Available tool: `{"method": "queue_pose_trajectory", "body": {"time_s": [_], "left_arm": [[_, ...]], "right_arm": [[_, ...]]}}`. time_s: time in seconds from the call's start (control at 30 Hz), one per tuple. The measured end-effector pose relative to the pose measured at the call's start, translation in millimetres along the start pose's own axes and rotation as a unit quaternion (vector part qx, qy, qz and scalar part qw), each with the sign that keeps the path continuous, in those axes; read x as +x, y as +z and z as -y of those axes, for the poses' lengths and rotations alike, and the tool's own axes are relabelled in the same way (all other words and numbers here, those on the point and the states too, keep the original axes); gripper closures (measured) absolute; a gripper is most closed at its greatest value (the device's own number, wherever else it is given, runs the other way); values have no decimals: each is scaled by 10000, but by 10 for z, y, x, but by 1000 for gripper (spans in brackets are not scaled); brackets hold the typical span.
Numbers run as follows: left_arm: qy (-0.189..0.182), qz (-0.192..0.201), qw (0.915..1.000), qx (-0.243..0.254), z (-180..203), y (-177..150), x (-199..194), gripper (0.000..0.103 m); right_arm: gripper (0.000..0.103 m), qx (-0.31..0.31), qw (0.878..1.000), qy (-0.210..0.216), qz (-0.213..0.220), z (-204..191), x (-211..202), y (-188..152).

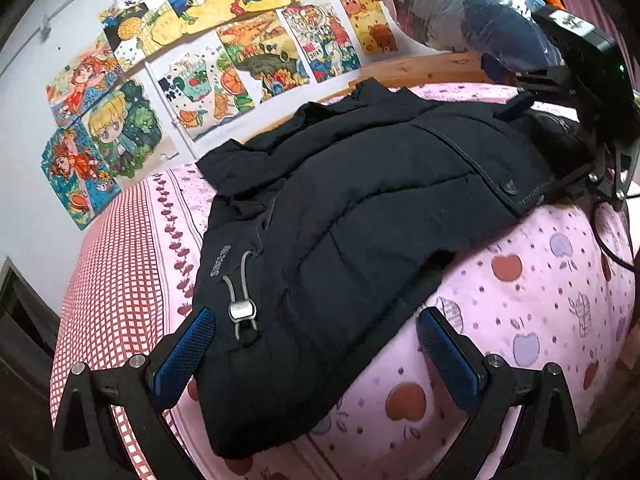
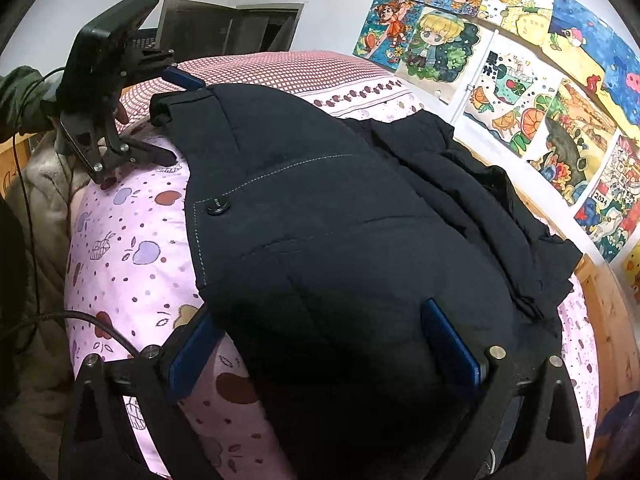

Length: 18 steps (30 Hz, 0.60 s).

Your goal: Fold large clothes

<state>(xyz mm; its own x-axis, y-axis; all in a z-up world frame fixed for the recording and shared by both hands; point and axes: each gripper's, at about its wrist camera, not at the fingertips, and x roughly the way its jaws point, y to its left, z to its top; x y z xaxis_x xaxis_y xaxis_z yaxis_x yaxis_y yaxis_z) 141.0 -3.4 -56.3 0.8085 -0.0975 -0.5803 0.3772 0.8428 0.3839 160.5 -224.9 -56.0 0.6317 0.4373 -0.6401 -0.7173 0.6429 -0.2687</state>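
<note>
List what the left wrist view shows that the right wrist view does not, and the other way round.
Only the left wrist view shows the jacket's drawcord toggle, the plastic-wrapped bundle on the wooden bed frame, and the right tongs from outside. Only the right wrist view shows the dark cabinet against the wall, a green sleeve, and the left tongs from outside. Both show the black jacket lying on the pink apple-print sheet, its snap button, the wall drawings, and open tongs at opposite ends of the jacket.
</note>
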Motion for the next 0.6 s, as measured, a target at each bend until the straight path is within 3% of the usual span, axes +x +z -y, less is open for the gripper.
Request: {"method": "queue_pose_trajectory", "body": {"time_s": [0.2, 0.6], "left_arm": [[155, 112, 9998, -68, -43, 90, 28, 0], [206, 74, 9998, 14, 5, 50, 71, 0]], "right_arm": [[6, 10, 10000, -69, -6, 62, 37, -54], [6, 320, 9916, -1182, -426, 146, -146, -615]]}}
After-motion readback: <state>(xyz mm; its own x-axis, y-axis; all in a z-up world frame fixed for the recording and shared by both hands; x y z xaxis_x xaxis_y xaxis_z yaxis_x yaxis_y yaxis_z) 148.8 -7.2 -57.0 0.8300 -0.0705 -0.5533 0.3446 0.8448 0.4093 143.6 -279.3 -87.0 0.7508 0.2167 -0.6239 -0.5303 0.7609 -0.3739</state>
